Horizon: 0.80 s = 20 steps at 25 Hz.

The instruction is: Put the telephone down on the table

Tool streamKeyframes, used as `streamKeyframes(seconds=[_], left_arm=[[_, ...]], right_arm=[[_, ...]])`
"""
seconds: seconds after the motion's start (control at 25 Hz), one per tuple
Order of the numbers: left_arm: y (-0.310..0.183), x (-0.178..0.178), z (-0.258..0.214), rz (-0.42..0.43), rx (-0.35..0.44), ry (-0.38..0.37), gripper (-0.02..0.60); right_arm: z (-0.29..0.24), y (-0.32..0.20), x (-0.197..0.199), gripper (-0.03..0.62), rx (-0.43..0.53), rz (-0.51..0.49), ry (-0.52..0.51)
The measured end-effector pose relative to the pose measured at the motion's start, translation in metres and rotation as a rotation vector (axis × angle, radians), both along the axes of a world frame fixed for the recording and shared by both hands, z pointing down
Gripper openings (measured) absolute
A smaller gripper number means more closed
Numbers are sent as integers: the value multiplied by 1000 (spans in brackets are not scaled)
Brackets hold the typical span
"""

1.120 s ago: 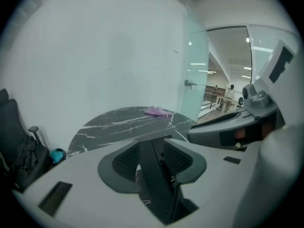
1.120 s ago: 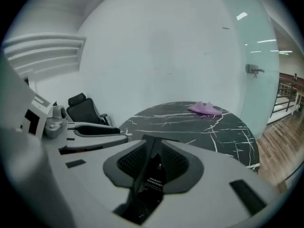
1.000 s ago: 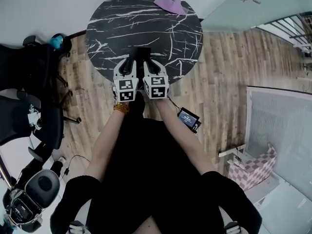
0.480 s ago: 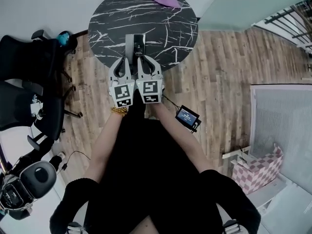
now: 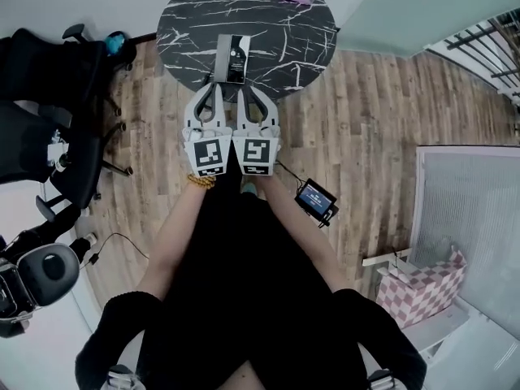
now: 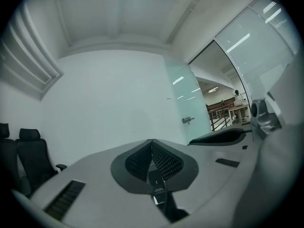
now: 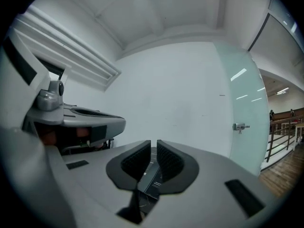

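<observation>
The telephone (image 5: 232, 58) is shown lying on the black marble table (image 5: 195, 15), near its front edge. The left gripper (image 5: 213, 94) is clenched on nothing. The right gripper (image 5: 250, 96), whose jaws have just been closing, is left narrowly parted and empty. Both are held clear of the telephone.

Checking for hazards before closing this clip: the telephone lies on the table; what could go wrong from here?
The black rectangular telephone lies close to the near rim of the round black marble table; a bump might push it off. The small black screen device by the person's legs could be stepped on or snagged.
</observation>
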<state>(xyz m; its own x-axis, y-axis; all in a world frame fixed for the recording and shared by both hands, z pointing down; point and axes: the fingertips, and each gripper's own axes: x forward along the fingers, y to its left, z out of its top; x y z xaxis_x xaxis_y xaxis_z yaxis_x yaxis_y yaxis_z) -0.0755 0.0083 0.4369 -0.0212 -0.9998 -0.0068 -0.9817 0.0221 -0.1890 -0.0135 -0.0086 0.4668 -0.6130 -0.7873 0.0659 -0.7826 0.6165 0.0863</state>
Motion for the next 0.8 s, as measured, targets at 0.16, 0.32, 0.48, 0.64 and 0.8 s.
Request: streamKeyframes(seconds=[0.16,0.32,0.48,0.64,0.8], left_arm=[[28,7,5,-8,5,27,14],[46,16,7,1,9,45,14],[51,20,3,21,24,34,14],[54,21,-4,42,46,38,14],[56,29,-8,74,60,25,14]], right_arm=[[-7,24,11,48,22,-19,-20],[-15,37,22,44,32,-26,-47],[-22,45,21,43,54,-45,-54],[-30,46,22,41,77,-46,-67],[-29,46,24,41,81,-42,-71]])
